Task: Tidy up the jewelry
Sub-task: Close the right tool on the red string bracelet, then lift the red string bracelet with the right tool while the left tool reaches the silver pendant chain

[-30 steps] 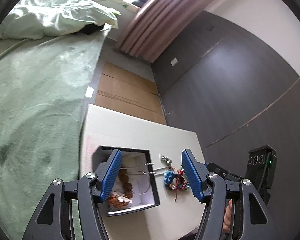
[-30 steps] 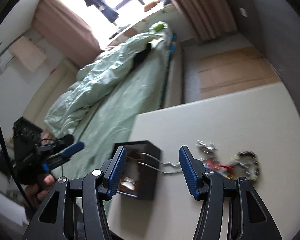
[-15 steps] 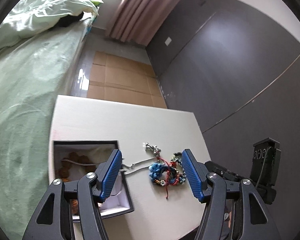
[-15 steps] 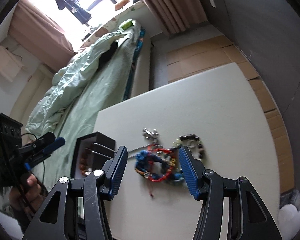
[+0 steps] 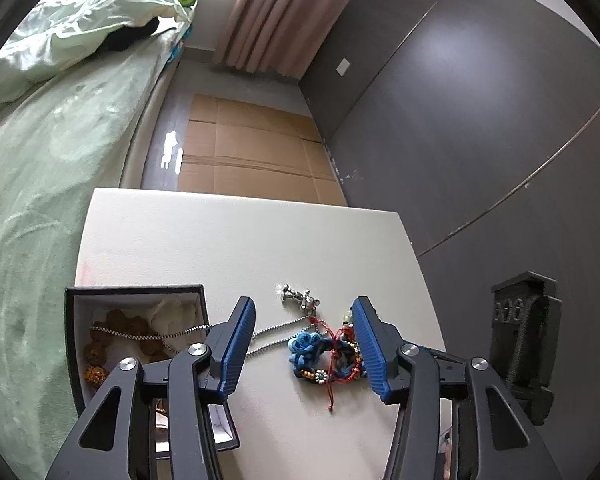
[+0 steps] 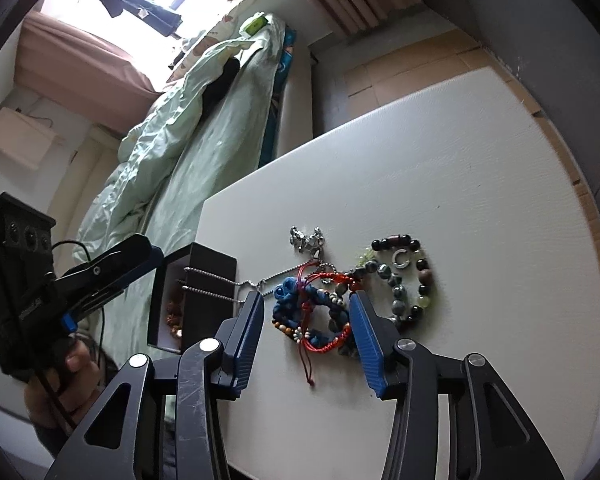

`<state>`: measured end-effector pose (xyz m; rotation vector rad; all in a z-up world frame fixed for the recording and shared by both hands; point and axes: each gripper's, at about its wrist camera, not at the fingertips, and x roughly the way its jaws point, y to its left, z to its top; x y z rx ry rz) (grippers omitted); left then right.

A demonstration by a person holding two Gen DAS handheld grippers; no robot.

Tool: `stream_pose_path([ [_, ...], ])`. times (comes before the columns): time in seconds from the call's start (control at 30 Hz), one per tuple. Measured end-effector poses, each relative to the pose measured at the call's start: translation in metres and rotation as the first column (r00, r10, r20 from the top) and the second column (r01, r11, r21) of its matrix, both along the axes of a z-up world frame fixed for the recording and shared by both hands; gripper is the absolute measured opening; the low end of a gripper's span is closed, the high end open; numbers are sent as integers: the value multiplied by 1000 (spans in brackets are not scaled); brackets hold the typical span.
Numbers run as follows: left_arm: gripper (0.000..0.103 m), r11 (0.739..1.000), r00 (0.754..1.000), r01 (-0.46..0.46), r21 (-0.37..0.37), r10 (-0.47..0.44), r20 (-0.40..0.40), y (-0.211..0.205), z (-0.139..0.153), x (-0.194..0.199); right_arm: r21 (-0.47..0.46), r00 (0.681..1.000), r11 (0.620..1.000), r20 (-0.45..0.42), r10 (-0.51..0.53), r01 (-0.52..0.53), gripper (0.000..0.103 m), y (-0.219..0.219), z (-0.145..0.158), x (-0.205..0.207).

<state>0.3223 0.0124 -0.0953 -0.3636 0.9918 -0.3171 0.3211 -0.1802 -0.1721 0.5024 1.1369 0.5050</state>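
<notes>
A pile of bracelets [image 5: 327, 356] [image 6: 314, 312], blue knotted cord, red string and beads, lies on the white table [image 5: 220, 248]. A dark stone bead bracelet [image 6: 408, 280] lies beside it. A silver chain [image 5: 272, 336] [image 6: 216, 280] with a metal pendant [image 5: 300, 298] [image 6: 308, 240] trails over the rim of the black jewelry box [image 5: 80, 292] [image 6: 204, 264], which holds brown beads. My left gripper [image 5: 304, 344] is open above the pile. My right gripper [image 6: 306, 322] is open around the pile.
A bed with green bedding [image 5: 32, 152] runs along the table's left side. Cardboard [image 5: 252, 152] covers the floor beyond the table. A dark wall [image 5: 480, 128] stands on the right. The left gripper [image 6: 100, 268] shows at left in the right wrist view.
Both grippers have shifted right, from over the box and chain to over the bracelet pile. Both stay open. The jewelry has not moved.
</notes>
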Motion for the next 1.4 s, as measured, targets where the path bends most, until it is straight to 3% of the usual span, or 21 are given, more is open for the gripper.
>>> stream_pose_path([
  [0.47, 52, 999, 999, -21, -43, 23, 40, 24, 4, -5, -171, 1000, 985, -1, 17, -16, 41, 41, -10, 13],
  [0.77, 52, 998, 999, -15, -64, 17, 31, 35, 2, -11, -358, 1000, 934, 18, 17, -9, 40, 67, -14, 16],
  [0.8, 52, 998, 999, -16, -65, 18, 31, 36, 2, -11, -367, 1000, 930, 21, 13, -5, 33, 67, -14, 16],
  [0.83, 52, 998, 999, -17, -66, 19, 32, 37, 3, -12, -360, 1000, 933, 16, 3, 3, 17, 64, -15, 16],
  [0.87, 52, 998, 999, -17, -67, 20, 34, 37, 3, -13, -324, 1000, 946, 2, -14, 14, 12, 59, -17, 16],
  [1.0, 52, 998, 999, -14, -61, 17, 38, 34, 5, -13, -209, 999, 976, -1, -55, 53, 7, 37, -13, 12],
  [1.4, 52, 998, 998, 48, 28, -46, -47, -26, -12, 16, -19, 991, 991, 11, -130, 131, 6, -11, 0, -3],
])
